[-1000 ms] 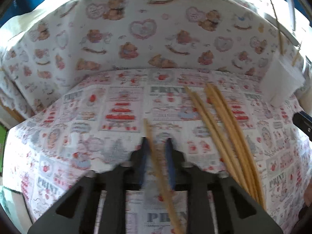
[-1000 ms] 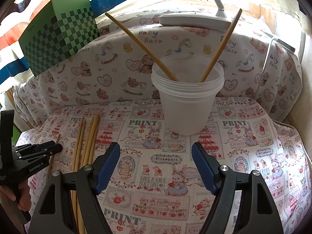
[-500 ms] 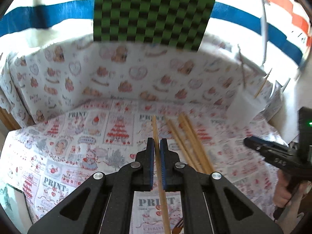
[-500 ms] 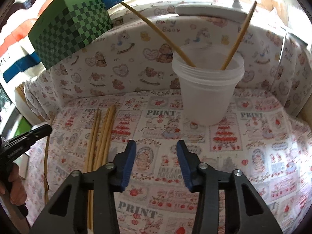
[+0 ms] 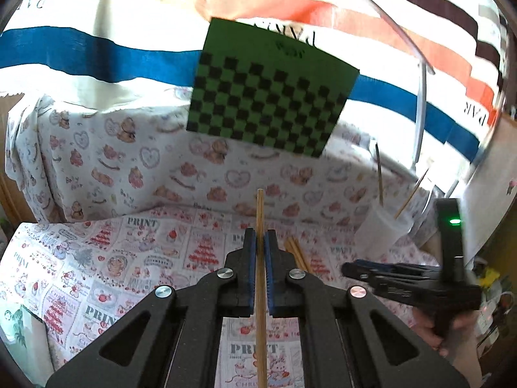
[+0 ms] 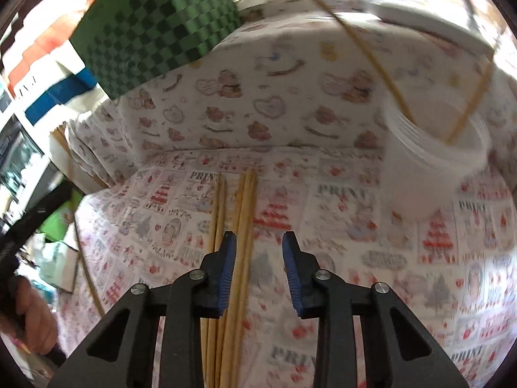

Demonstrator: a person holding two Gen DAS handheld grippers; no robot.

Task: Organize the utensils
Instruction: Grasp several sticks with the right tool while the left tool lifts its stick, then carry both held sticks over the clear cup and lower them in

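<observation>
My left gripper (image 5: 260,242) is shut on one wooden chopstick (image 5: 259,207), held clear of the table and pointing away along the fingers. In the right wrist view the same gripper (image 6: 32,223) shows at the far left, with its chopstick (image 6: 87,271) hanging below. Several loose chopsticks (image 6: 245,200) lie side by side on the printed cloth. Over them my right gripper (image 6: 258,242) has its jaws closing. Some sticks show in the gap beside its left finger (image 6: 226,258), with no pad pressing on them. A clear plastic cup (image 6: 433,174) at the right holds two leaning chopsticks.
A patterned cloth (image 5: 97,258) covers the table and rises up the back. A green checkered box (image 5: 271,97) stands on the ledge behind it. A white lamp arm (image 5: 420,103) curves above the cup (image 5: 381,232). The person's hand (image 6: 32,310) grips the left tool.
My left gripper has risen off the table with the chopstick and tilted up. My right gripper has narrowed its jaws and moved left, from in front of the cup to over the loose chopsticks.
</observation>
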